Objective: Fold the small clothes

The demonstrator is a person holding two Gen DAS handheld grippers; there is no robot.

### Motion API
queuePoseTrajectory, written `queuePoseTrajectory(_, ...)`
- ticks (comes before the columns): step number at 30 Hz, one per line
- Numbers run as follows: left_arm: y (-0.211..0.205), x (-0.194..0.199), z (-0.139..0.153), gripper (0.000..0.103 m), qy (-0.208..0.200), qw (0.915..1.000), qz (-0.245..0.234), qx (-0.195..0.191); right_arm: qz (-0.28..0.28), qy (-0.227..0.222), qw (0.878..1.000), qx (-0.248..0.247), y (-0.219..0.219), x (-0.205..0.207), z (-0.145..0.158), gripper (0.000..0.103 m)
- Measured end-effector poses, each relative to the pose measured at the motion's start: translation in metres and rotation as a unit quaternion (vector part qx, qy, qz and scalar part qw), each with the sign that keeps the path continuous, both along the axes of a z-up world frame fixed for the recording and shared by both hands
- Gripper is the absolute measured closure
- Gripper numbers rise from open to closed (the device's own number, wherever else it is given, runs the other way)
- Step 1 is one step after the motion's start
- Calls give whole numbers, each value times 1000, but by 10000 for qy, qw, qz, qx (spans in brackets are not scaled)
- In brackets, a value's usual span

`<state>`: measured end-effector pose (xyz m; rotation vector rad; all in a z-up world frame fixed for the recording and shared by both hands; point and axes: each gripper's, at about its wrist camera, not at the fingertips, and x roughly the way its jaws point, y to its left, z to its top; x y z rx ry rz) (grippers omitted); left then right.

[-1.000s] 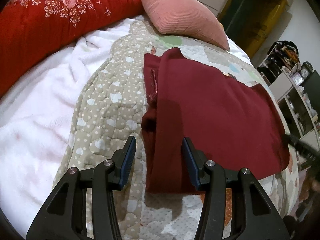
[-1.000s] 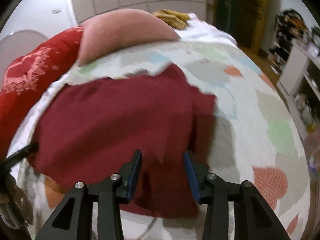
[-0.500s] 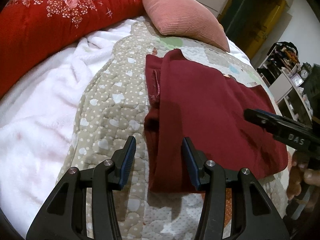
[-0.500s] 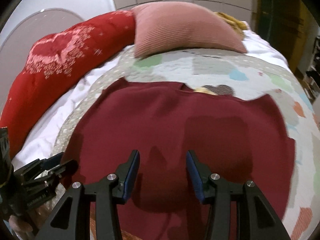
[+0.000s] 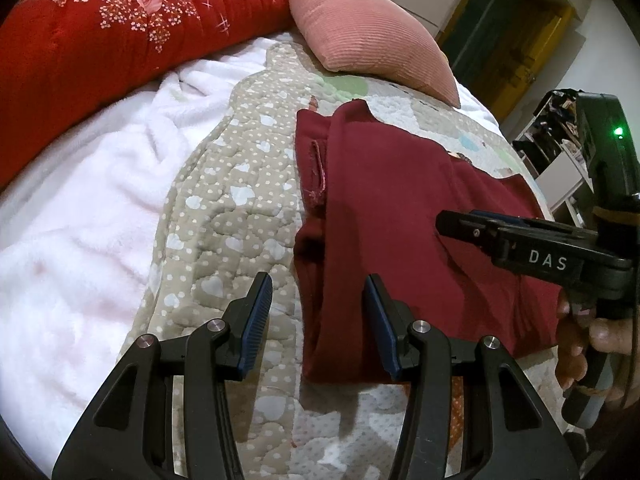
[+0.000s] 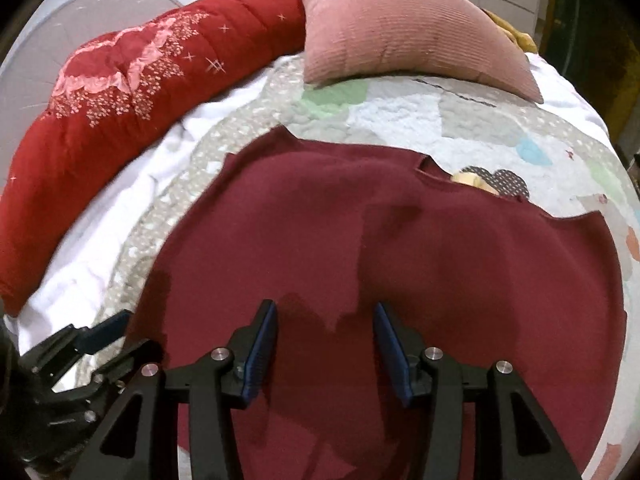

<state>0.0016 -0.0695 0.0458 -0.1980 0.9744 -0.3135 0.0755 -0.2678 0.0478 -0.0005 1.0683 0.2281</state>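
Two grippers, the left gripper (image 5: 318, 322) and the right gripper (image 6: 324, 354), are held spread and empty above the maroon garment (image 6: 400, 248), which is laid flat on the bed quilt (image 5: 224, 216). If only one layer is pinched, the existing fold is likely pulled apart.

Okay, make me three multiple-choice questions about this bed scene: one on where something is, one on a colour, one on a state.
1. Where does the pink cushion lie?
A. on the floor
B. at the far end of the bed, beyond the garment
C. on top of the garment

2. What colour is the garment?
A. dark red
B. navy
C. white

3. How does the right gripper stand?
A. shut on the cushion
C. shut on the garment
B. open above the garment

Answers: 1 B, it lies past the garment's far edge. 2 A, the cloth is maroon. 3 B, a gap shows between its fingers, nothing pinched.
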Motion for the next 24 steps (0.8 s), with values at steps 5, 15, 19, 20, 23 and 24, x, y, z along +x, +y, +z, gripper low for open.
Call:
queuePoseTrajectory(5,1,0,1,56,-17,10000,23,-5,-21,-26,10000,25,3,-5,-1,54)
queuePoseTrajectory(15,4,2,-3,56,151,9993,10,-337,-182,-38,9997,162,-15,-14,-3,54)
queuePoseTrajectory(19,3,4,-7,56,229,9992,-4,-314,-166,-100,9989,430,-16,-13,1,54)
queuePoseTrajectory(20,3,4,-7,56,242,9992,-1,-328,-162,-117,9986,499,-14,-12,2,54)
queuePoseTrajectory(23,3,6,-8,56,254,9991,-5,-350,-111,-108,9979,624,-3,-6,5,54)
queuePoseTrajectory(24,3,6,-9,56,272,9990,-2,-360,-77,-99,9980,627,2,-4,5,54)
